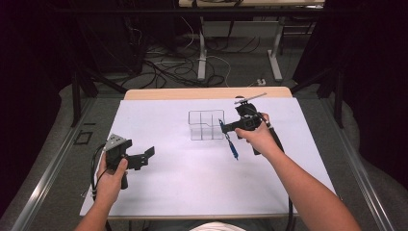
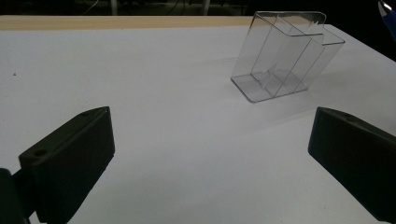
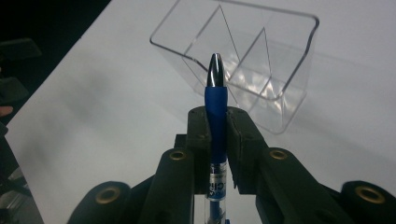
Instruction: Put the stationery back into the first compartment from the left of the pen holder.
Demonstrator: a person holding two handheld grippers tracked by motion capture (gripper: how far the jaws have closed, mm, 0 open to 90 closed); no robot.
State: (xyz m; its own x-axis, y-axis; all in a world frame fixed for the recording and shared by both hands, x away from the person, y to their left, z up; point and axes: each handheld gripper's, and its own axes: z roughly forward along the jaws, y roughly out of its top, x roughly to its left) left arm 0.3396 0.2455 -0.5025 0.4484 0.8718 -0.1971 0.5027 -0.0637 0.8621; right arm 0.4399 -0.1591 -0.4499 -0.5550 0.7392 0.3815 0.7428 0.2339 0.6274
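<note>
Right gripper (image 3: pixel 217 116) has its two black jaws clamped on a blue pen (image 3: pixel 215 100), pinching it at the blue grip section. The silver-and-black tip pokes up past the jaws. Just beyond it sits a clear plastic organizer (image 3: pixel 285 60) with dividers inside, standing on the white tabletop (image 3: pixel 107 107).

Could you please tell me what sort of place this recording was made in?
Probably a lab or workshop set up for recording: a white-covered table, dark curtains at the sides, loose cables on the floor behind, and another desk's legs.
</note>
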